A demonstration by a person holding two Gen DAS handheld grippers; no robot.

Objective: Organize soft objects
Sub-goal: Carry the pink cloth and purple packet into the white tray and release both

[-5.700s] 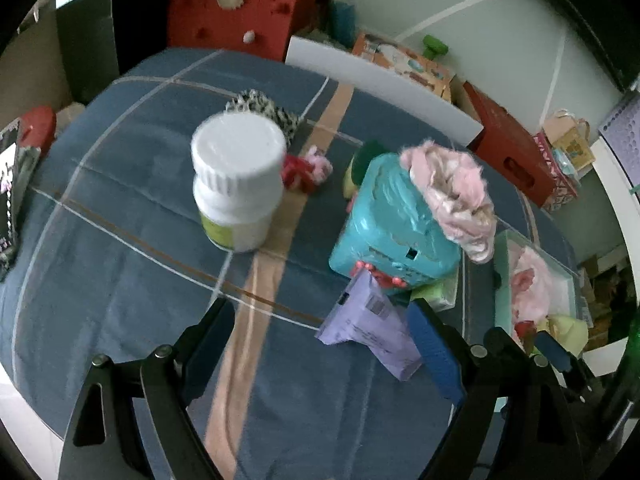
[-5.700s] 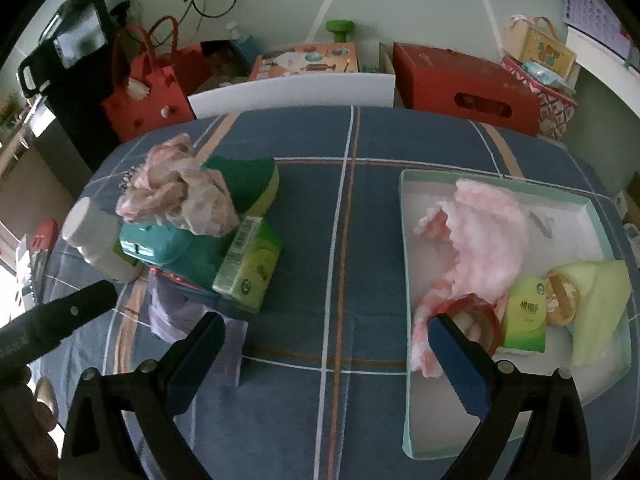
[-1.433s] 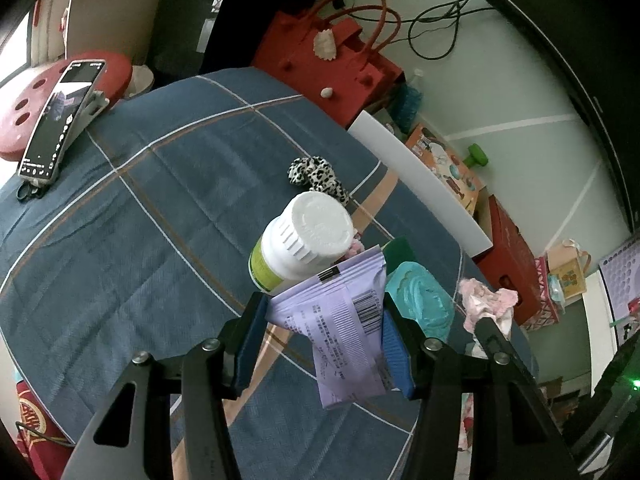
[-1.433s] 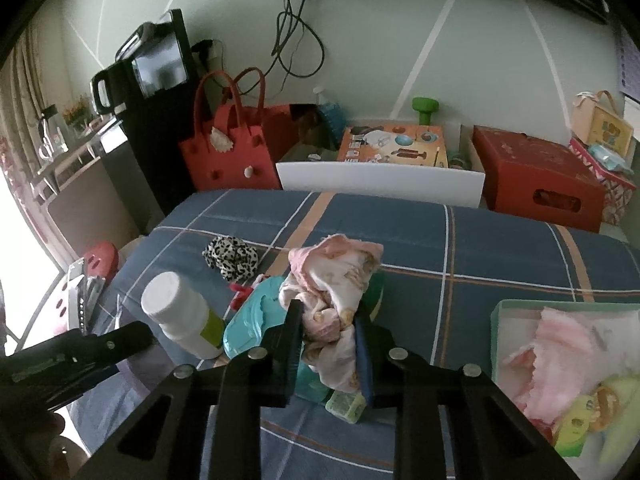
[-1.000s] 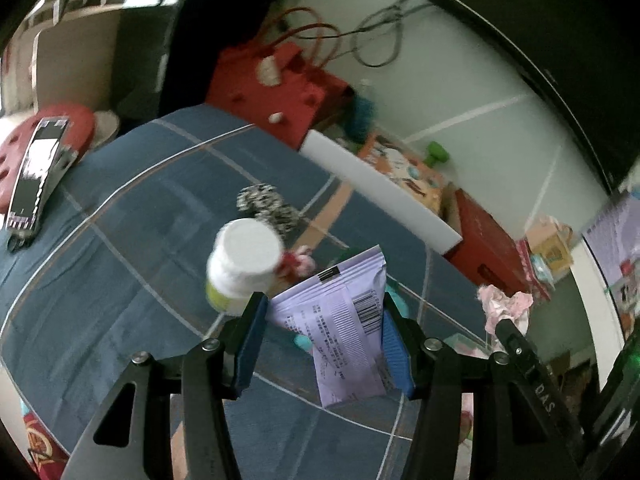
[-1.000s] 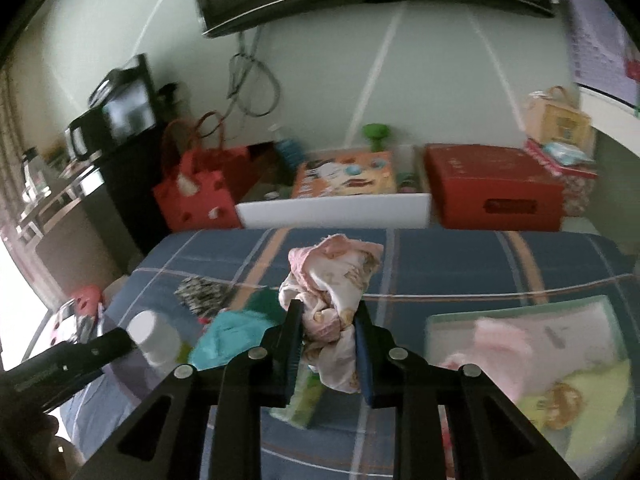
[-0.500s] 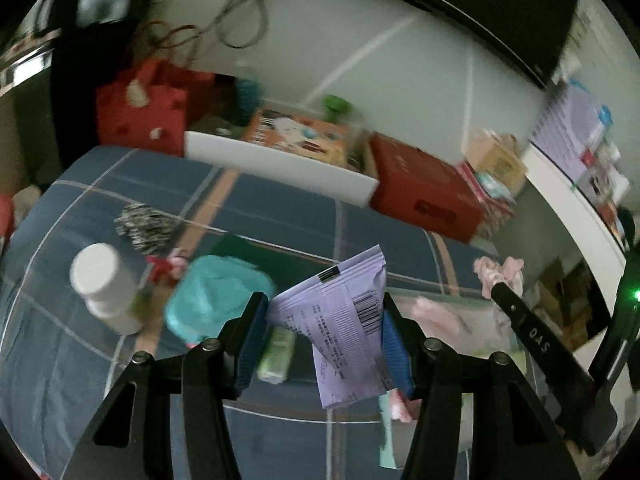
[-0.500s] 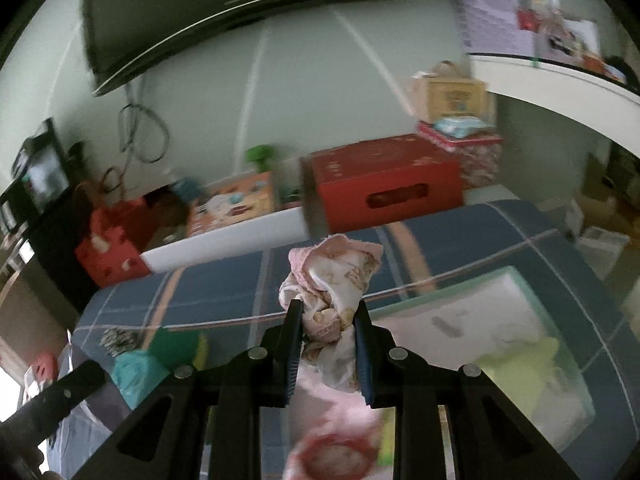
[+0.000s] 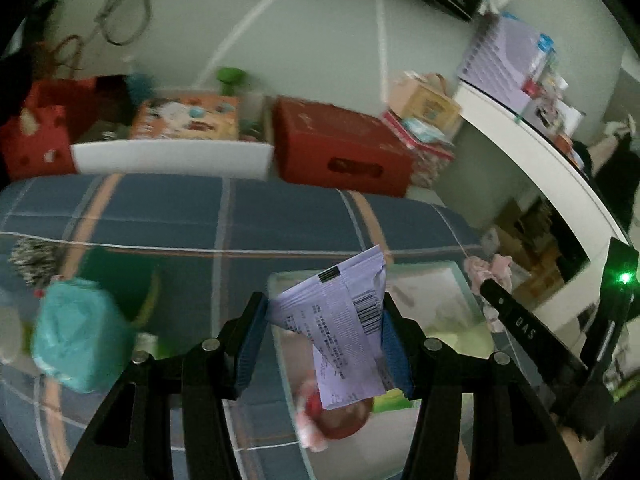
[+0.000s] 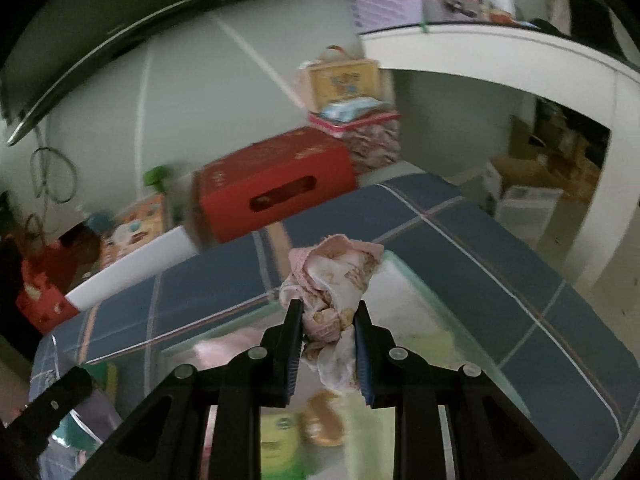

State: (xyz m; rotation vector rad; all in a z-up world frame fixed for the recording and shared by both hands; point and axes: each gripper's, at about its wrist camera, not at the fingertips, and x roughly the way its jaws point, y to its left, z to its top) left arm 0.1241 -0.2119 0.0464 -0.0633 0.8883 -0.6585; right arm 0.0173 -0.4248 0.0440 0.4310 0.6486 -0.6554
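Plaid-covered bench (image 9: 280,216), cluttered room; tray (image 9: 456,276) part-filled. Left gripper (image 9: 320,344) clamped on purple packet (image 9: 344,328), right gripper (image 10: 326,344) clamped on pink cloth (image 10: 332,280), both above tray, unreleased. Teal pouch (image 9: 76,340) left of tray awaits

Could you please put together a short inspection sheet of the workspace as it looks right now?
Surface: blue plaid cloth over the table.
Job's things: purple packet and pink cloth, both held in the air above the pale green tray; the tray already holds several blurred soft items.
Clutter: teal box and a spotted fabric piece on the cloth.
Grippers: left gripper shut on the purple packet; right gripper shut on the pink cloth.
Cables: a loop of cable hangs on the wall.
Surroundings: red box, white tray, white shelf.
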